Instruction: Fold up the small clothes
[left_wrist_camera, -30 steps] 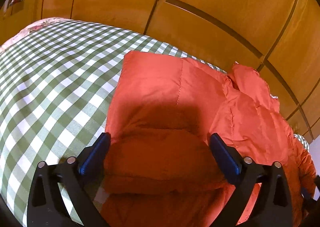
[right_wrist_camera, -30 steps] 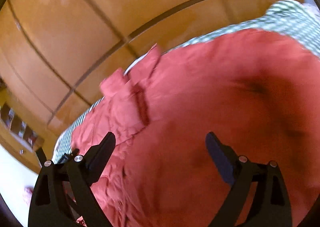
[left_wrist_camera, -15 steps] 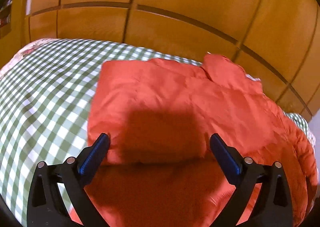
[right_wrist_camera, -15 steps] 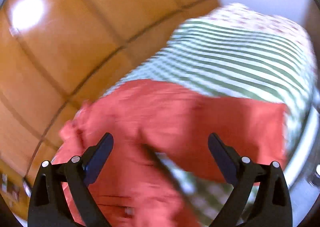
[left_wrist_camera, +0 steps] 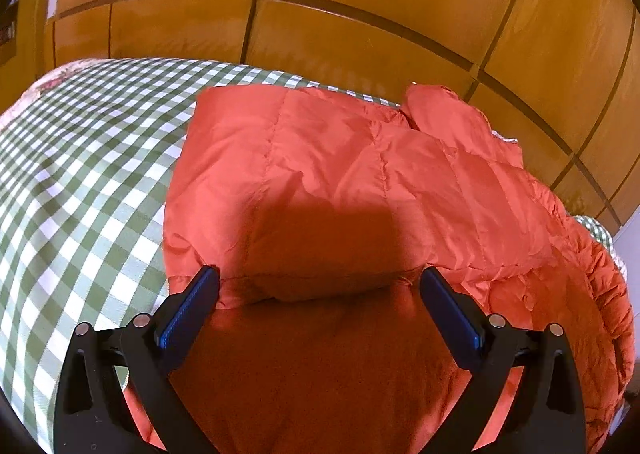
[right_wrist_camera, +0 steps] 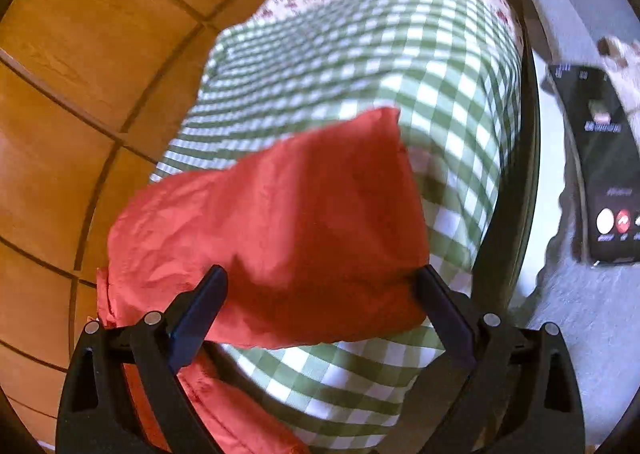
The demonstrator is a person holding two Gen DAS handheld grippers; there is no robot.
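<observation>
Orange jacket (left_wrist_camera: pixel 340 173) cut off below, phone screen (right_wrist_camera: pixel 604 169) text blurred

The left hand-held gripper (left_wrist_camera: pixel 319 294) has two black plastic fingers (left_wrist_camera: pixel 456 318) lined with ribbed blue pads (left_wrist_camera: pixel 186 308), each arm a cut-out frame fixed by two round silver screws (left_wrist_camera: pixel 141 320). The right hand-held gripper (right_wrist_camera: pixel 322 294) is built alike, black with the same silver screws (right_wrist_camera: pixel 491 320).
</observation>
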